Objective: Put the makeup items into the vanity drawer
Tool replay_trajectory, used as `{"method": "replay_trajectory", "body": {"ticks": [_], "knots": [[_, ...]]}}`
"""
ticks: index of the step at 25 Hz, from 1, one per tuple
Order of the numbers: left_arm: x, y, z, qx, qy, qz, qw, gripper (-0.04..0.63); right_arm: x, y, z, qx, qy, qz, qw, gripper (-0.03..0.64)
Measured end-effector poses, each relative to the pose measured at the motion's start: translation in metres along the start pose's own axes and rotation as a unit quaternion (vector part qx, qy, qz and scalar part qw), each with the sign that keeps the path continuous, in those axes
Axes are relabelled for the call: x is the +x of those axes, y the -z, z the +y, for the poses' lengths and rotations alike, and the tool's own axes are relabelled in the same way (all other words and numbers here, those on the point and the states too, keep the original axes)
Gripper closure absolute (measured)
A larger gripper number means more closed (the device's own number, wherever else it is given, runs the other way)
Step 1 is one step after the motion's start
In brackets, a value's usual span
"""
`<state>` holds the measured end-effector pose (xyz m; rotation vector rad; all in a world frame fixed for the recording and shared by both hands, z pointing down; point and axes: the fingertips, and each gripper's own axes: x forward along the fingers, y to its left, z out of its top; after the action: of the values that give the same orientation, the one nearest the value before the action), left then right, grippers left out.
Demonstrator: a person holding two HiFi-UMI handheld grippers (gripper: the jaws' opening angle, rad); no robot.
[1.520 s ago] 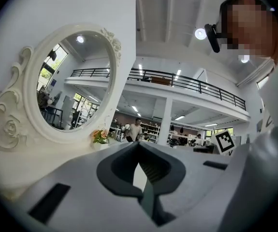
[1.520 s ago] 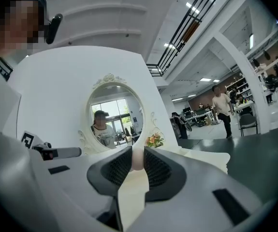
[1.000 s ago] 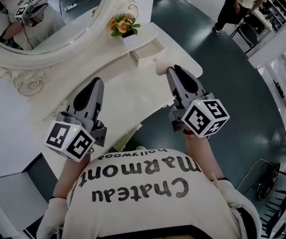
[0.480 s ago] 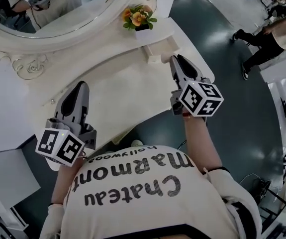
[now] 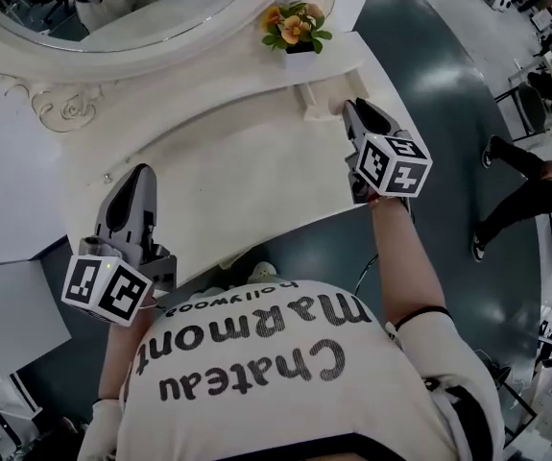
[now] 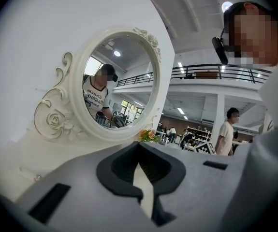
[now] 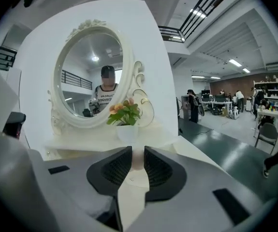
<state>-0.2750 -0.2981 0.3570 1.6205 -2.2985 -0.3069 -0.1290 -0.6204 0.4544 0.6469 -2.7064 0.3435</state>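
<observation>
Left gripper closed, right gripper clamped.

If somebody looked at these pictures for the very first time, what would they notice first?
Probably the big oval mirror with its curly white frame, at the back left of the white vanity, and the little pot of orange flowers to its right. Next come two claws with black-and-white cubes: the left claw shut over the tabletop's left end, the right claw closed on the knob of a small drawer by the flowers.

Centre: the bare vanity top lay open to either side
Back: the oval mirror walled off the rear
Back right: a flower pot and small drawer crowded the corner
Right gripper: the drawer knob filled its jaw gap
</observation>
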Motion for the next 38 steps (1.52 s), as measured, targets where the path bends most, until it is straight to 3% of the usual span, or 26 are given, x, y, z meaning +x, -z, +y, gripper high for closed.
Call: {"method": "replay_trajectory", "body": {"ticks": [7,13,17,20,28,38], "knots": [[-0.014,-0.009,0.013,0.004,-0.023,-0.006,0.9997,0.588,0.034,0.007,-0.009,-0.115,0.0,0.056,0.992,0.518],[-0.027,-0.009,0.025,-0.002,-0.048,-0.006,0.9988,0.588,0.056,0.014,-0.018,-0.221,0.0,0.106,0.969,0.517],[-0.035,-0.01,0.026,0.002,-0.057,-0.01,0.9983,0.588,0.069,0.023,-0.021,-0.251,-0.013,0.143,0.957,0.514],[-0.039,-0.008,0.026,0.001,-0.061,-0.009,0.9981,0.588,0.077,0.03,-0.027,-0.245,-0.02,0.173,0.954,0.512],[-0.042,-0.007,0.021,0.009,-0.053,-0.006,0.9985,0.588,0.09,0.033,-0.04,-0.176,-0.016,0.218,0.96,0.511],[-0.056,-0.006,0.027,0.005,-0.061,-0.008,0.9981,0.588,0.101,0.043,-0.036,-0.148,-0.007,0.263,0.953,0.503]]}}
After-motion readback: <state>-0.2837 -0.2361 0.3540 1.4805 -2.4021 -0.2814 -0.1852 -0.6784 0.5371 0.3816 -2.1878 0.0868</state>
